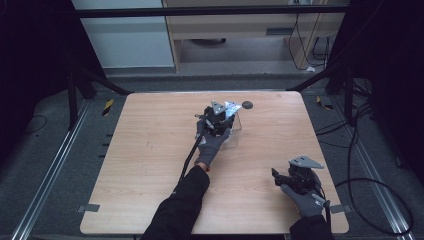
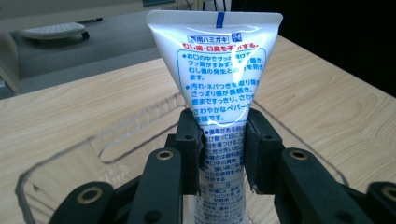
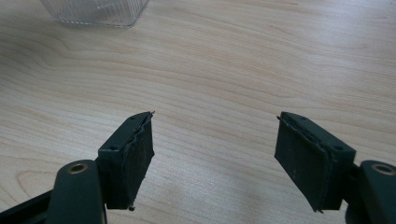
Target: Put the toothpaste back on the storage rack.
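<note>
The left tongs [image 2: 223,149] hold a white toothpaste tube [image 2: 217,70] with blue and red print, both black pads set against the tube's lower body while its flat crimped end stands upright above them; the tube's lower part sits inside a clear plastic container [image 2: 60,163], whose rounded transparent rim curves around the tongs in the left gripper view. In the high view the left tongs [image 1: 220,116] hang over that clear container [image 1: 235,136] near the far middle of the wooden tabletop [image 1: 150,150], with the person's gloved left hand [image 1: 211,147] and dark sleeve reaching forward to them. A small dark round disc [image 1: 247,105] lies on the tabletop just beyond the container. The right tongs [image 3: 215,154] stand wide, nothing between their pads, bare wood grain below them, and a corner of the ribbed clear container [image 3: 95,11] shows at the top of that view. In the high view the right tongs [image 1: 276,175] rest low near the tabletop's near right corner, well apart from the container
</note>
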Motion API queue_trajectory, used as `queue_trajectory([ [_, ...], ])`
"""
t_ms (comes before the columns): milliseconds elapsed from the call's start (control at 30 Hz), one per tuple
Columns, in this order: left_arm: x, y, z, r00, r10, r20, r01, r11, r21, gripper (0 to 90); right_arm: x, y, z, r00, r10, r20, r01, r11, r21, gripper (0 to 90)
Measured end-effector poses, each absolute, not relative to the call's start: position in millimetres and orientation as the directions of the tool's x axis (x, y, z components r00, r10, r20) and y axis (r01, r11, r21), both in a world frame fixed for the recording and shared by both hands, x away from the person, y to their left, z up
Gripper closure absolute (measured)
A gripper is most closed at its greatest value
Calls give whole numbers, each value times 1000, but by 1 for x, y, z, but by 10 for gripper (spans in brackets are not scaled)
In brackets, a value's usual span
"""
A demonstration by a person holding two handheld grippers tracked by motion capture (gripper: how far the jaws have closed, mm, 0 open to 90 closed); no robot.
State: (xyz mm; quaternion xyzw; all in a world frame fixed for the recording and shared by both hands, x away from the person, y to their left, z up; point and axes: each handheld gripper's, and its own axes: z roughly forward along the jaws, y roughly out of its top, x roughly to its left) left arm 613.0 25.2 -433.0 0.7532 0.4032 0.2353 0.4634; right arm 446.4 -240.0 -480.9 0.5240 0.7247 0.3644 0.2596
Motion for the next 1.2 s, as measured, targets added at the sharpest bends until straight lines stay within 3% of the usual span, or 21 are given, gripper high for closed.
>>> queue_trajectory([
  [400,598,38,-415,592,803,-66,381,-207,901,541,446,-239,-481,-317,948,3,570,189,800,273],
  [633,567,58,-393,638,770,-19,337,-256,906,449,447,-240,-481,-311,950,-5,570,191,799,267],
  [867,539,95,-390,661,749,-48,371,-270,888,386,446,-243,-482,-299,954,-10,571,187,799,260],
  [1200,504,155,-412,611,791,-20,436,-315,843,353,445,-246,-483,-290,957,-4,574,178,799,248],
])
